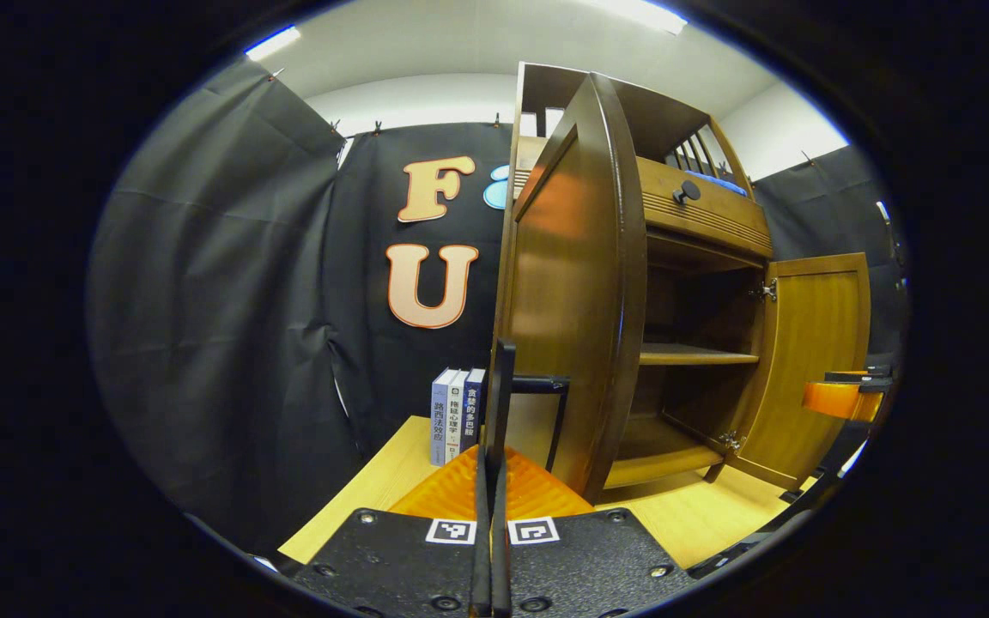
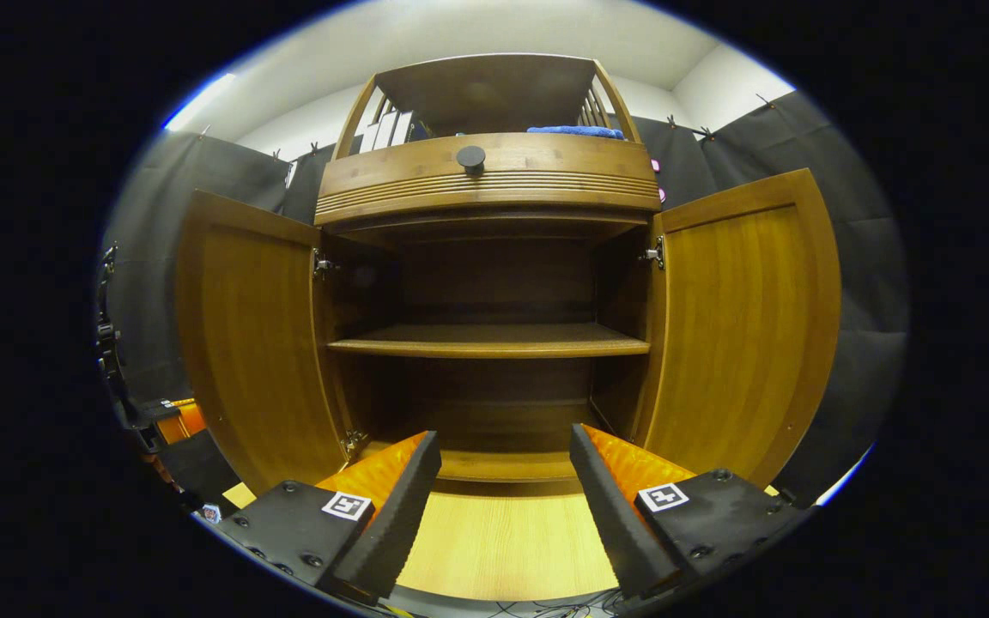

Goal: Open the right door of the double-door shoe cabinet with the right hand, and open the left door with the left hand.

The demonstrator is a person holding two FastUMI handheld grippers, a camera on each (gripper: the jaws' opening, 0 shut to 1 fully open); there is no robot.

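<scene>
In the left gripper view the left gripper [image 1: 491, 481] sits at 6 o'clock with its two fingers pressed flat together, nothing between them, so it is clenched and empty. Rising from just past its tips is a thin dark upright bar [image 1: 503, 386]; whether the fingers touch it cannot be told. Right behind that, from 12 to 5 o'clock, the left door [image 1: 576, 292] of the shoe cabinet [image 1: 700, 215] stands swung out, edge toward the camera. Three books [image 1: 457, 414] stand upright on the table [image 1: 383, 485] at about 7 o'clock of the door's foot. At 3 o'clock the right door [image 1: 812, 360] hangs open, with the other gripper near its outer edge. In the right gripper view the right gripper [image 2: 505, 468] is spread wide, released, holding and touching nothing, its fingers framing the cabinet's bottom board. Both doors stand fully open at 9 and 3 o'clock, showing a bare middle shelf [image 2: 490, 339]; a round knob [image 2: 470, 156] sits on the drawer front at 12 o'clock.
</scene>
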